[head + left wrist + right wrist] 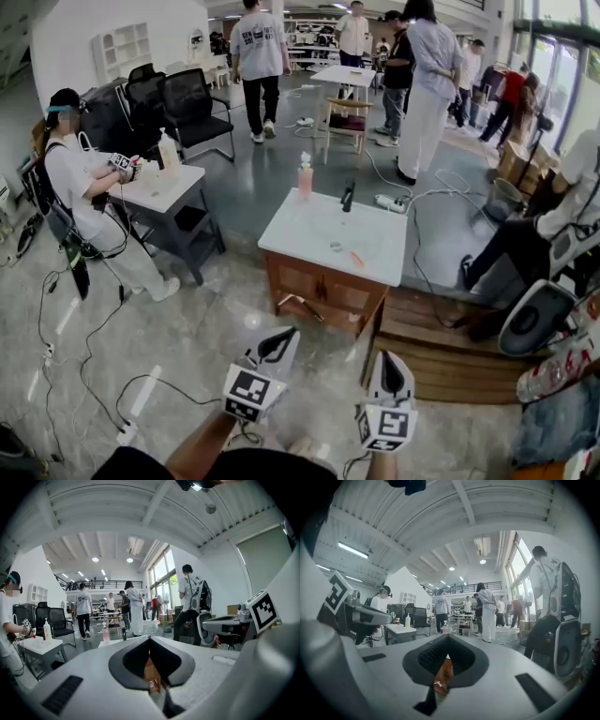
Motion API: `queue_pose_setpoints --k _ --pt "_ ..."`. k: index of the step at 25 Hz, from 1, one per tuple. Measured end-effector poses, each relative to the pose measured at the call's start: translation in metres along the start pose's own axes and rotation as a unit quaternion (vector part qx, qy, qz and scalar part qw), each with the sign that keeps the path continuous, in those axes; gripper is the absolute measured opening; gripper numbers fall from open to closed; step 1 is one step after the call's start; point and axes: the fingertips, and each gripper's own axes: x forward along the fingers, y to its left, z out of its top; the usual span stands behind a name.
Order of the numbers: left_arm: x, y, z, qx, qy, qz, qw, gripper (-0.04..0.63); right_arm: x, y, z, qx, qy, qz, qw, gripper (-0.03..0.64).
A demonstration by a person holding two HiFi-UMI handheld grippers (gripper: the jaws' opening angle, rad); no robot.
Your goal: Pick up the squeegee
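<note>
Stage: the very start, as I judge it. Nothing is picked up, and both grippers sit low in front of me, well short of the surface (291,234).
Left gripper (280,339): its fingers (126,660) are pressed together with nothing between them. It points towards the cabinet (323,286) under the surface.
Right gripper (392,362): its fingers (431,656) are also pressed together and empty. It is aimed the same way, beside the left one.
Squeegee: I can't pick it out for certain from here. There is a small orange thing (357,258) on the surface near the front right corner. A pale slanted bar (302,305) also lies across the cabinet front below the front edge. Either could be it, and both are too small to tell.
Other things: a bottle (305,178) stands at the back left corner and a tap (348,195) at the middle of the back edge.
Done: nothing that I can see.
Left to do: cross the open floor (187,328) to the surface and confirm which item is the squeegee. Then spread one gripper's fingers, close them on it and lift it.
</note>
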Motion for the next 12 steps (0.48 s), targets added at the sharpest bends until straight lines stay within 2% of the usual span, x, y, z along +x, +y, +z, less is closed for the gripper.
queue_pose_setpoints --k 12 --pt "0.025 -0.006 -0.001 0.001 0.005 0.007 1.0000 0.003 0.016 -0.020 -0.002 -0.006 -0.002 0.011 1.000 -0.002"
